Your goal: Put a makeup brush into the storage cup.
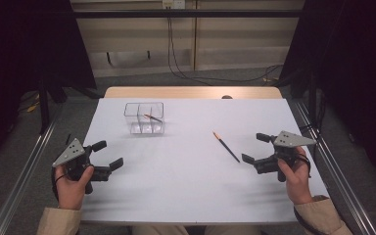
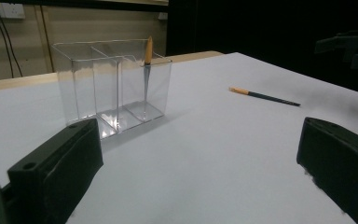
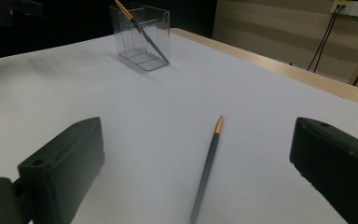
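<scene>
From high up, a clear box (image 1: 144, 118) stands on the white table (image 1: 176, 186) with one pen (image 1: 152, 118) leaning inside. Another pen (image 1: 226, 147) lies flat, just beside the right gripper (image 1: 255, 147). The left gripper (image 1: 108, 153) is well apart. Both have jaws spread wide, holding nothing.

The left gripper view looks at the box (image 2: 112, 88), near its open jaws.

In the right gripper view, the loose pen (image 3: 207, 168) lies between the open jaws.
</scene>
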The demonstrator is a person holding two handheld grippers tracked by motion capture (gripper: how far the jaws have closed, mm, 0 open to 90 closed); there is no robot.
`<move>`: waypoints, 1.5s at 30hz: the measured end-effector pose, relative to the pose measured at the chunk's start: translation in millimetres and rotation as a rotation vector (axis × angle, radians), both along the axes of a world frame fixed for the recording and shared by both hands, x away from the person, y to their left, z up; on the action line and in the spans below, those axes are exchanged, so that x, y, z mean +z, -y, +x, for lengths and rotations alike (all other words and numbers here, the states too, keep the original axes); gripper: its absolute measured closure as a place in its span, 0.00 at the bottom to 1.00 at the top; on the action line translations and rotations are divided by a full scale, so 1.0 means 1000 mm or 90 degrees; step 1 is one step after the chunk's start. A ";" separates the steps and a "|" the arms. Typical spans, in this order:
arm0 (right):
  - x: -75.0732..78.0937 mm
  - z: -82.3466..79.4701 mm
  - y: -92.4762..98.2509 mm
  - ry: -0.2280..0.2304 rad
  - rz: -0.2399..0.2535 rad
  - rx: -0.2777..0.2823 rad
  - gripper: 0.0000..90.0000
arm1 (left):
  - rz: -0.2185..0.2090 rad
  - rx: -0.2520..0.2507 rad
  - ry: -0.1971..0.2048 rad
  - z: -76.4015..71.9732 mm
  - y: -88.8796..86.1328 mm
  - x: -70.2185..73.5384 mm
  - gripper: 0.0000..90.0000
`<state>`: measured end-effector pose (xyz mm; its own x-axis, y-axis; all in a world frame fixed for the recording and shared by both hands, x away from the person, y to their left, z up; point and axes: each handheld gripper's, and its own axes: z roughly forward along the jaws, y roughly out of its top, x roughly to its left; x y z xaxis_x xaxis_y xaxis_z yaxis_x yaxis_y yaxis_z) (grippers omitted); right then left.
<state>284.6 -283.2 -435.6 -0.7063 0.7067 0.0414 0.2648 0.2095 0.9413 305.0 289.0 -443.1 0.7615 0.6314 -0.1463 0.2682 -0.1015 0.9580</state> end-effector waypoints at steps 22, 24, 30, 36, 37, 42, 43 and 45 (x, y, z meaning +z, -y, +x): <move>0.005 0.026 -0.023 -0.007 0.016 -0.001 0.03 | 0.006 0.000 -0.003 -0.002 0.000 -0.002 0.00; 0.006 0.030 -0.025 -0.007 0.020 -0.003 0.03 | 0.002 0.001 -0.003 -0.002 0.000 -0.001 0.00; 0.008 0.039 -0.030 -0.011 0.019 -0.006 0.03 | 0.003 -0.004 -0.006 0.000 0.001 -0.004 0.00; 0.010 0.050 -0.039 -0.019 0.016 -0.010 0.03 | 0.003 0.000 -0.005 0.000 0.000 -0.004 0.00; 0.010 0.051 -0.040 -0.023 0.016 -0.008 0.03 | 0.002 -0.001 -0.005 0.000 0.001 -0.004 0.00; 0.010 0.057 -0.045 -0.027 0.009 -0.005 0.03 | 0.007 0.000 -0.004 -0.003 0.000 -0.004 0.00; 0.009 0.058 -0.045 -0.028 0.009 -0.005 0.03 | 0.010 0.000 -0.003 -0.003 0.000 -0.004 0.01; 0.009 0.059 -0.046 -0.029 0.006 -0.008 0.03 | 0.014 0.000 -0.004 -0.004 -0.001 -0.004 0.00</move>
